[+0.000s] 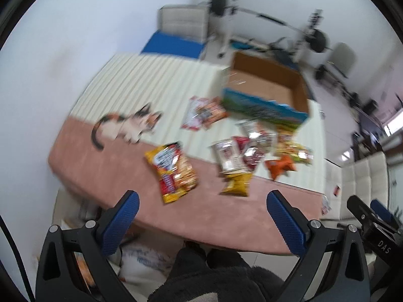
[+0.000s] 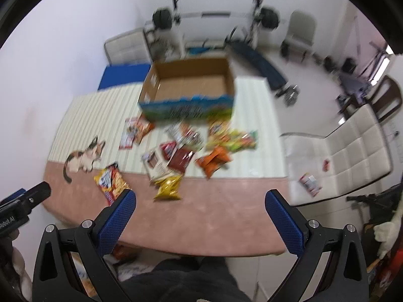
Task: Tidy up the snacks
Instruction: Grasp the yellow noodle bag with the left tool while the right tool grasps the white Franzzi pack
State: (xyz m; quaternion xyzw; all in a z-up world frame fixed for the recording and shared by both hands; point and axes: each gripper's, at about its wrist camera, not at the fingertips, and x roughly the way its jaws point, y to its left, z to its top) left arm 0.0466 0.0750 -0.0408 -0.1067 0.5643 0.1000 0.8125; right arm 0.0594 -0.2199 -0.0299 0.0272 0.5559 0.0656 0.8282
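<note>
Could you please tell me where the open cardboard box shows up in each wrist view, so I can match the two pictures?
Left wrist view: cardboard box sits upper right of centre, at the bed's far end.
Right wrist view: cardboard box sits upper centre, beyond the snack pile.
Shared landmark: the cat picture on the bed cover.

pink strip [image 2: 201, 216] bare, snack packets [image 2: 191, 148] crowding box [image 2: 187, 110] front

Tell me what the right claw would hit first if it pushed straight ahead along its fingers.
Probably the small yellow snack bag, lying on the pink blanket just ahead between the open right claw fingers. Depth is unclear in this blurred view.
</note>
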